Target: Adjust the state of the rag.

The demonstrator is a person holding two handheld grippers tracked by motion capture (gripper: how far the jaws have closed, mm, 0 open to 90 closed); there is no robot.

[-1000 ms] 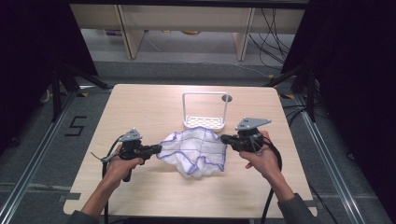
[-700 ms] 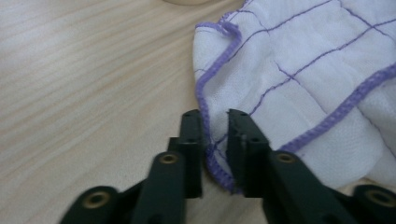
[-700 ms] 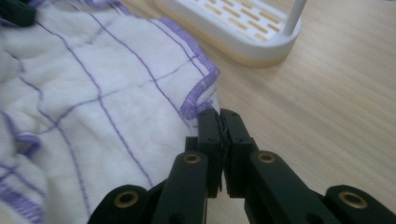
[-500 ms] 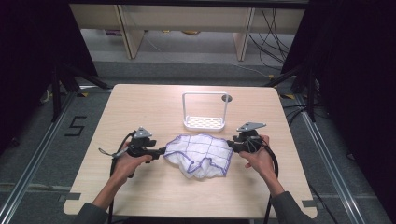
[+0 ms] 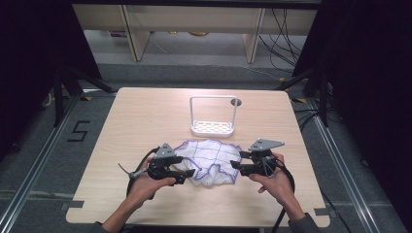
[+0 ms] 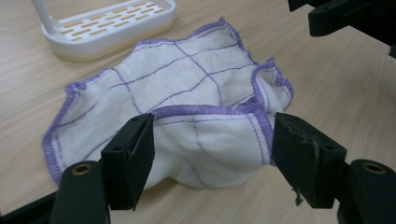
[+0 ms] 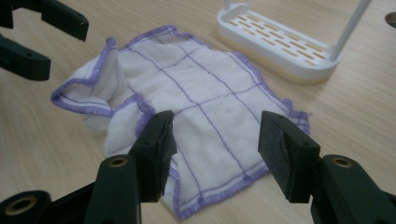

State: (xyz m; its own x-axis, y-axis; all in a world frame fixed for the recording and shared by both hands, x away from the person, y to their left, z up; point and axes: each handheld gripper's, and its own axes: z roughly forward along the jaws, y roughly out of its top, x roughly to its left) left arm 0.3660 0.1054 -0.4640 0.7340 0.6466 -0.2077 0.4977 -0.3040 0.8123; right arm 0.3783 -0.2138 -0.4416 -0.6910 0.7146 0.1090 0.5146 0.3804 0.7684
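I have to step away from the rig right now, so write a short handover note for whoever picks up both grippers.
Left gripper: open, jaws have just been opening, nothing clamped; the cloth's folded edge lies just ahead of its jaws.
Right gripper: open, jaws have just been opening, holding nothing, at the cloth's other side.
Cloth: white with purple grid, on the table, partly folded over and rumpled, in front of the white rack.
Done: cloth laid down and let go.
Left: probably regrip and finish folding or smoothing it.

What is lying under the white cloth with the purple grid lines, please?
The cloth lies rumpled on the wooden table, whose bare surface shows all around it. One edge is folded over, so more cloth sits beneath. Whatever else the folds cover cannot be seen.
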